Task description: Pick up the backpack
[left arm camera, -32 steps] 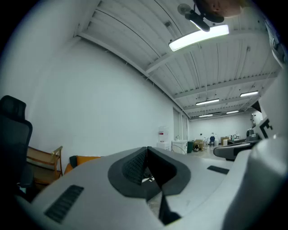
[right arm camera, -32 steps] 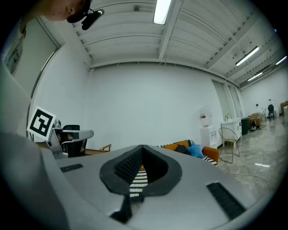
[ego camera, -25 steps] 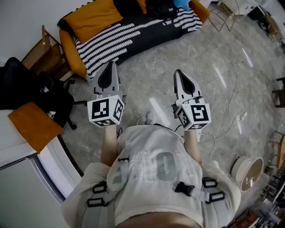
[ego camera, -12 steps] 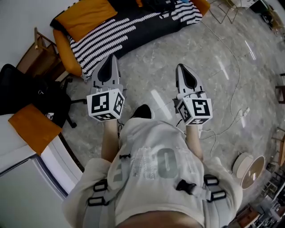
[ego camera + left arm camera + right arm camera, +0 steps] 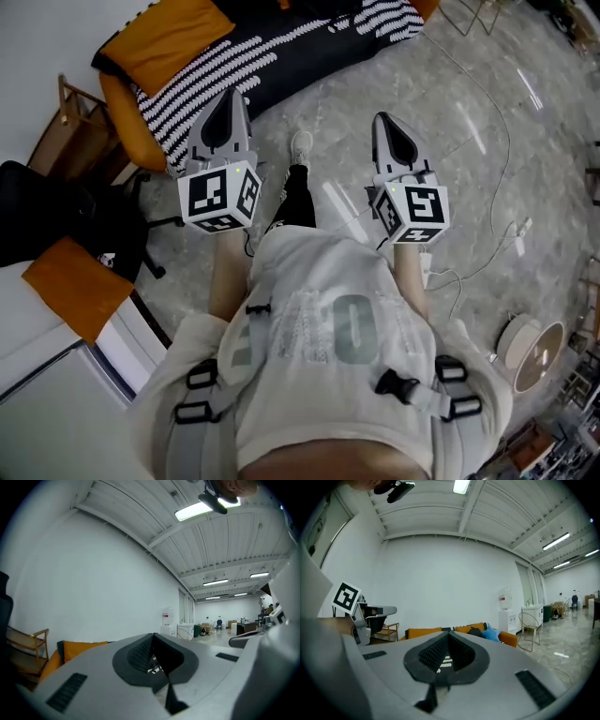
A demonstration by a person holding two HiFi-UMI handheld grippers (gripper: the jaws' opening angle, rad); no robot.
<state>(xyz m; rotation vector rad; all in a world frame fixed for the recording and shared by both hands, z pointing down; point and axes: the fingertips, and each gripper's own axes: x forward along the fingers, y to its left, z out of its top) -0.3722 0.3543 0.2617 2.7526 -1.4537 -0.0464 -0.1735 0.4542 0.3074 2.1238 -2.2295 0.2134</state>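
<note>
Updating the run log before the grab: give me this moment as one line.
left hand-held gripper: shut, empty | right hand-held gripper: shut, empty | dark bag: on sofa, untouched

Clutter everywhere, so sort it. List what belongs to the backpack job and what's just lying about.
Job: left gripper, right gripper, both jaws shut; dark bag on sofa, probably the backpack.
Lying about: striped blanket, blue cushion, office chair, orange cushion.

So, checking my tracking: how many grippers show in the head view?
2. The left gripper is at left and the right gripper at right, both with jaws shut, pointing toward the striped sofa.
</note>
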